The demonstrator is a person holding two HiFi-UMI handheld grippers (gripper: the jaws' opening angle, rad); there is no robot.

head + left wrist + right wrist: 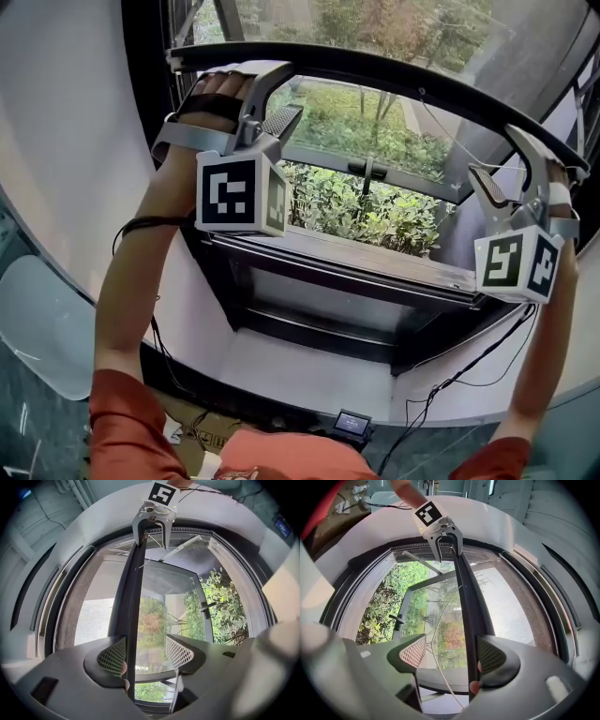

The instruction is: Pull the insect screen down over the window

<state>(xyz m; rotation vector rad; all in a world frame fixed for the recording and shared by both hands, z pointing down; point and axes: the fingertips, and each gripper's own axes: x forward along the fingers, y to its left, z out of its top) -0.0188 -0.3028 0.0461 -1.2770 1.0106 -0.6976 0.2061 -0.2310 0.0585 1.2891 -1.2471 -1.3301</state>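
Insect screen's pull bar (394,77) sits high on the window (375,270) as left gripper (281,94) and right gripper (502,164) straddle its ends, jaws apart, unclamped; the pull seems barely begun and calls for an even downward draw.

Wall (66,141): white and smooth, to the left of the window.
Window (356,272): dark frame, set deep in the wall.
Outside: green bushes (366,202) close to the glass, with grass and trees behind them.
Sill (309,370): white and wide, under the window; a black cable (434,396) runs across its right part.
Floor (23,431): dark, with a stone-like pattern, at lower left.
Light: soft daylight coming through the window.
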